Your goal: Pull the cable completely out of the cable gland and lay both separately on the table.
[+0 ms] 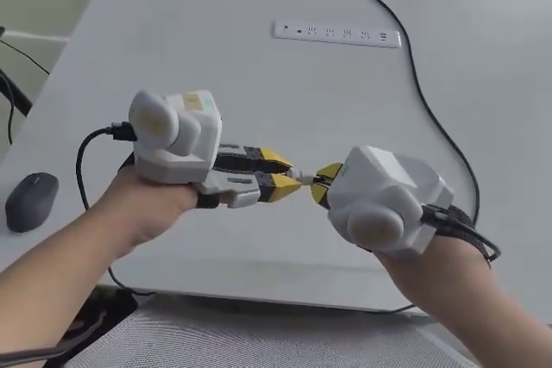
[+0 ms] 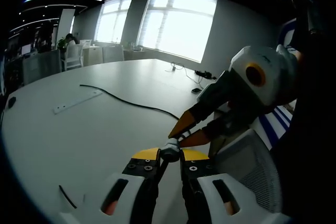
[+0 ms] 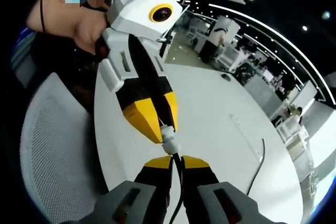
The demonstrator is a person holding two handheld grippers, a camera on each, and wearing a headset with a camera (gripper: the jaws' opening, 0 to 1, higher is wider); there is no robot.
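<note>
The left hand-held gripper (image 1: 285,177) clamped the gland (image 1: 304,177) and the right hand-held gripper (image 1: 321,185) pinched the cable (image 3: 177,174) just beside it, over the tabletop's (image 1: 259,84) near edge; a skewed pull could let the thin cable slip, gland still threaded.

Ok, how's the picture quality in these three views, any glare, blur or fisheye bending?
Head view: soft even light, sharp, only faint shadows on the table. Left gripper view: the windows are blown out white, the cable gland near the lens slightly soft. Right gripper view: heavy fisheye bending curves the table edge and ceiling light strips; the cable is crisp.
</note>
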